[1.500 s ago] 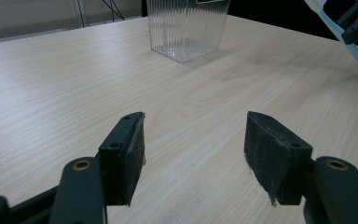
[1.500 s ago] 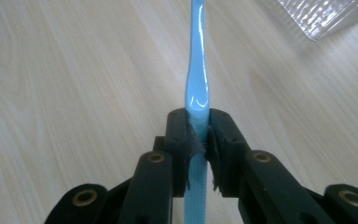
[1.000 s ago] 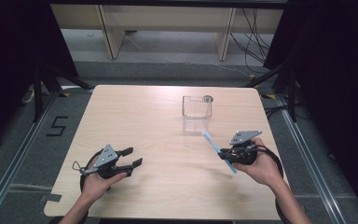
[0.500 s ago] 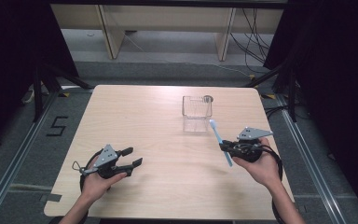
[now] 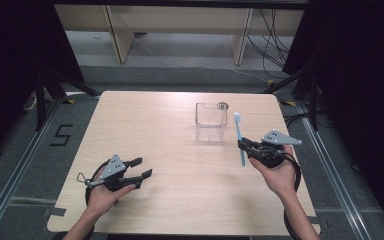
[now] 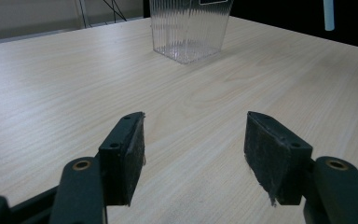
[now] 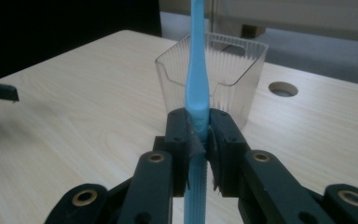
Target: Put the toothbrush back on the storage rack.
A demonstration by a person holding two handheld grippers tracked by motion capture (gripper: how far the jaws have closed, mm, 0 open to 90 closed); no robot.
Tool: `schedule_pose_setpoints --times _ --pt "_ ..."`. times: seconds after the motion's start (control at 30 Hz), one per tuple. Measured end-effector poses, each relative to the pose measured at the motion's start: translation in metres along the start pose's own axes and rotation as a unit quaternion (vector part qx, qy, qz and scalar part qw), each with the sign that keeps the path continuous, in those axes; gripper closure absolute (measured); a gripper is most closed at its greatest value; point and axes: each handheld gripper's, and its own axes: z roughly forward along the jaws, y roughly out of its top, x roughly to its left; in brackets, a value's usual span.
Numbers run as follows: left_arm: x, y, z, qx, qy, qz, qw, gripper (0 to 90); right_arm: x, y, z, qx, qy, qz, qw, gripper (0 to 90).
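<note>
Toothbrush (image 5: 239,136) pinched at mid-handle in my right gripper (image 5: 243,145), whose jaws press together on it; the right gripper view shows the blue handle (image 7: 196,88) rising between the pads. Its long axis stands near upright, white head up, lower end hanging below the jaws. Holder (image 5: 211,114), a clear ribbed cup, sits on the table (image 5: 145,120) just beyond and slightly to the left of the brush as the high view shows it; in the right gripper view it stands directly behind the handle, apart from it. My right hand is by far the nearer to the cup. My left gripper (image 5: 143,168) rests near the front edge, well apart from the cup, jaws spread and holding nothing. I judge the coming move turns on carrying the brush forward over the cup's open top and lowering it along its own axis.
</note>
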Motion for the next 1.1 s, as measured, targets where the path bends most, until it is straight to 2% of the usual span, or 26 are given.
schedule_pose_setpoints --times 0.03,0.07,0.1,0.13,0.23,0.33,0.4,0.43,0.47,0.5,0.7,0.73,0.8,0.83,1.1 --pt "0.0 0.0 0.0 0.0 0.0 0.0 1.0 37.8 -0.001 0.001 0.0 -0.003 -0.005 -0.001 1.0 79.1" --pt "0.0 0.0 0.0 0.0 0.0 0.0 1.0 37.8 0.001 0.001 0.001 -0.01 -0.007 0.015 0.9998 79.1" --pt "0.0 0.0 0.0 0.0 0.0 0.0 1.0 37.8 0.0 0.003 0.0 -0.008 -0.012 0.01 0.9998 79.1" --pt "0.0 0.0 0.0 0.0 0.0 0.0 1.0 37.8 0.0 0.004 0.001 -0.018 -0.015 0.006 0.9997 79.1" --pt "0.001 0.0 0.0 -0.001 0.001 0.0 1.0 37.8 0.002 0.007 0.004 -0.032 -0.021 0.023 0.999 79.1" --pt "0.002 0.0 0.0 -0.006 -0.003 -0.001 1.0 37.8 0.002 0.011 0.008 -0.048 -0.022 0.023 0.9983 79.1" --pt "0.002 -0.001 -0.001 -0.007 -0.002 -0.002 1.0 37.8 0.001 0.013 0.01 -0.063 -0.031 0.018 0.9973 79.0" --pt "0.002 -0.001 -0.001 -0.007 -0.002 -0.003 1.0 37.8 0.003 0.014 0.011 -0.064 -0.031 0.028 0.9971 79.0" --pt "0.002 0.0 -0.002 -0.003 0.001 -0.001 1.0 37.8 0.002 0.015 0.013 -0.07 -0.032 0.024 0.9967 79.1" --pt "0.002 0.0 -0.002 -0.002 0.003 0.0 1.0 37.8 0.003 0.015 0.013 -0.072 -0.034 0.031 0.9963 79.1" --pt "0.003 0.0 -0.002 -0.001 0.003 -0.001 1.0 37.8 0.003 0.022 0.018 -0.091 -0.043 0.033 0.9943 79.1" --pt "0.003 0.0 -0.002 -0.002 0.003 -0.002 1.0 37.8 0.0 0.023 0.018 -0.095 -0.048 0.022 0.994 79.1" --pt "0.003 0.0 -0.002 -0.001 0.004 -0.001 1.0 37.8 0.001 0.024 0.02 -0.099 -0.048 0.038 0.9933 79.1" --pt "0.004 0.0 -0.002 -0.001 0.005 -0.001 1.0 37.8 -0.001 0.025 0.021 -0.1 -0.052 0.031 0.9932 79.1" --pt "0.005 0.0 0.0 -0.008 0.003 -0.004 1.0 37.8 -0.004 0.028 0.029 -0.117 -0.058 0.04 0.9907 79.0"
